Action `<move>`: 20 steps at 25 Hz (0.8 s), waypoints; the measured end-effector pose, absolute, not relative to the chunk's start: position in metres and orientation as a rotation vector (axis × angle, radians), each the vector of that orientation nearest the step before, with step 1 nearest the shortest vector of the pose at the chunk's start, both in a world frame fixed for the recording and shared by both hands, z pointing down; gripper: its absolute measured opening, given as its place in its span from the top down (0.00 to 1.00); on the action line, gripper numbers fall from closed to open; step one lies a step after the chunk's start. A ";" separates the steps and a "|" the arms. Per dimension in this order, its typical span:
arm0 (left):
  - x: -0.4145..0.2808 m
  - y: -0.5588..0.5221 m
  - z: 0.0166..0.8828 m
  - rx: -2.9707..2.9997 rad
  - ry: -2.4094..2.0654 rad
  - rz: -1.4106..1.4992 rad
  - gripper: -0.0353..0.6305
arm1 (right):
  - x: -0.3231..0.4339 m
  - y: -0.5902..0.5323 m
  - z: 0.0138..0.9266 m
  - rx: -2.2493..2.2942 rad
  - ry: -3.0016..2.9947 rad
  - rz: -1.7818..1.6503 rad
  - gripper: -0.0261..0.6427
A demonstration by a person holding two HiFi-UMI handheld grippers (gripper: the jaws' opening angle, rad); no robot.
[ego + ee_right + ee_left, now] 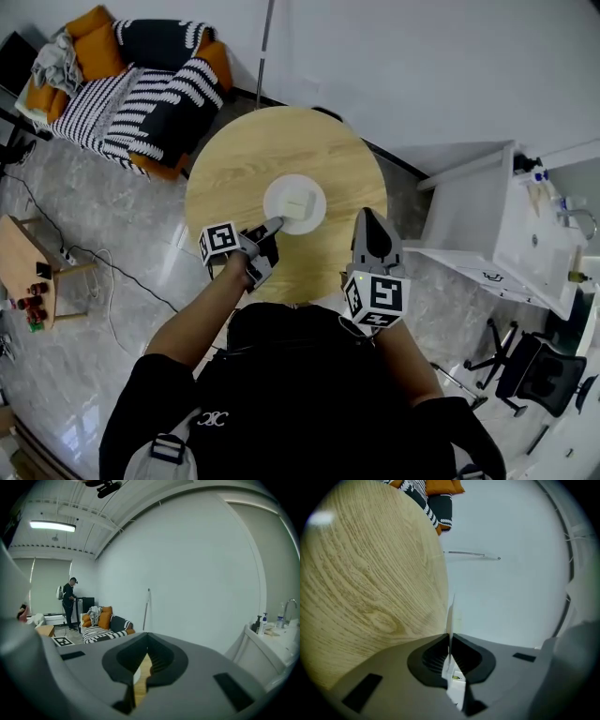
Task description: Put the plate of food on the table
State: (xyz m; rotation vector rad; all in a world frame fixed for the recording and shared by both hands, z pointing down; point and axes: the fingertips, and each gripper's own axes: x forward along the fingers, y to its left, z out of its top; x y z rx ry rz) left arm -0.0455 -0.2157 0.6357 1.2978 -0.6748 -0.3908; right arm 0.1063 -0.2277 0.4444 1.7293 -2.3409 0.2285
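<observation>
The round wooden desk (234, 178) carried one white plate (316, 208) near its middle (a pale square of food (294, 202) on it).

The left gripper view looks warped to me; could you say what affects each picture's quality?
Left gripper view: fisheye bows the table edge, glare spot on the wood, the pinched plate rim blurred. Right gripper view: same bending of the wall, a bright ceiling lamp. Head view: evenly lit, sharp.

The head view looks steeply down from above the person onto the round worktop (239, 173). The left gripper view sits close to that worktop, rolled sideways. The right gripper view faces level across the room. All three catch the sofa (141, 84).
</observation>
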 end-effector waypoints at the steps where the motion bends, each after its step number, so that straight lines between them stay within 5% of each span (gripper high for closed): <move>1: -0.046 -0.217 0.639 1.296 -0.668 -0.390 0.91 | 0.107 -0.228 0.446 1.729 -2.333 0.227 0.95; 20: -0.043 -0.233 0.679 1.257 -0.623 -0.325 0.91 | 0.113 -0.228 0.454 1.769 -2.246 0.252 0.95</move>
